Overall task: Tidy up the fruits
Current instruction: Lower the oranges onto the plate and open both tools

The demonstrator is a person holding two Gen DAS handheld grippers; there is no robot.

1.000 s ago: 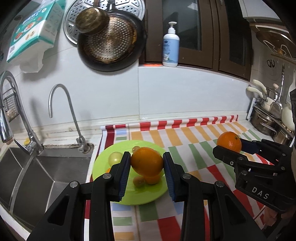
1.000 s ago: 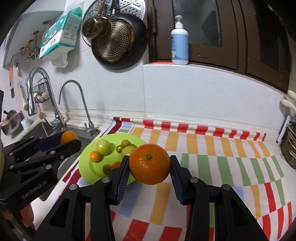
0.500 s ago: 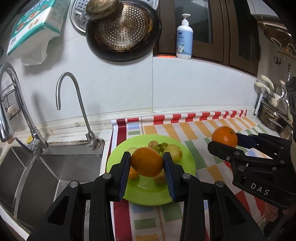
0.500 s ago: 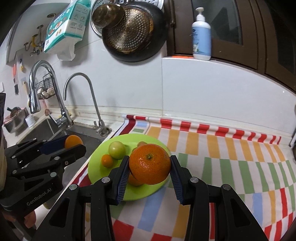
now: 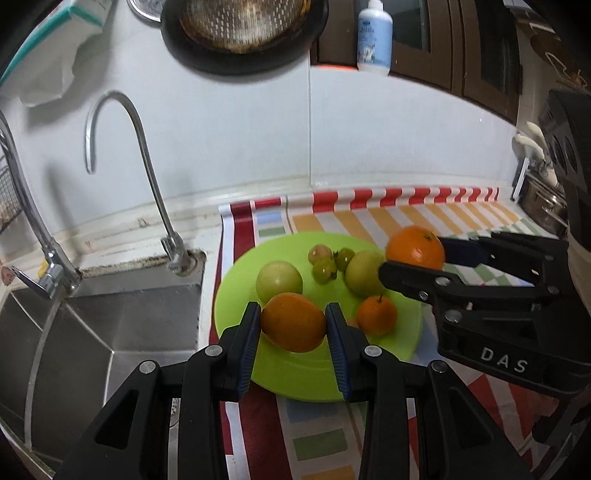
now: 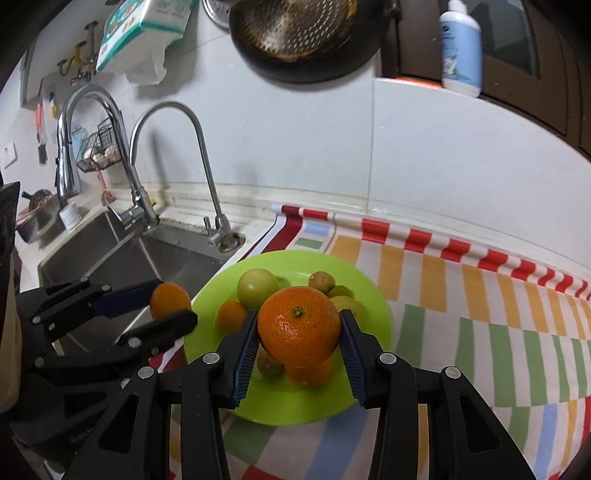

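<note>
A lime-green plate (image 5: 306, 373) (image 6: 321, 402) lies on the striped cloth beside the sink. On it sit two pale green fruits (image 5: 279, 281) (image 6: 258, 287), several small greenish ones (image 5: 325, 260) and a small orange (image 5: 376, 315) (image 6: 231, 316). My left gripper (image 5: 293, 326) (image 6: 171, 306) is shut on a smooth orange (image 5: 293, 322) (image 6: 170, 299), held over the plate's near left part. My right gripper (image 6: 298, 334) (image 5: 415, 258) is shut on a larger dimpled orange (image 6: 299, 326) (image 5: 415, 246) above the plate's right side. Another orange fruit (image 6: 308, 373) lies partly hidden beneath it.
A steel sink (image 5: 92, 332) (image 6: 110, 258) with two taps (image 5: 147, 173) (image 6: 199, 166) borders the plate on the left. The striped cloth (image 6: 480, 314) stretches right. A dark pan (image 5: 243, 33) hangs on the wall, a lotion bottle (image 6: 460, 48) stands on the ledge, and pots (image 5: 543, 206) stand far right.
Both grippers have moved forward and down over the green plate, each still holding its orange. The plate and its fruits now look closer and larger.
</note>
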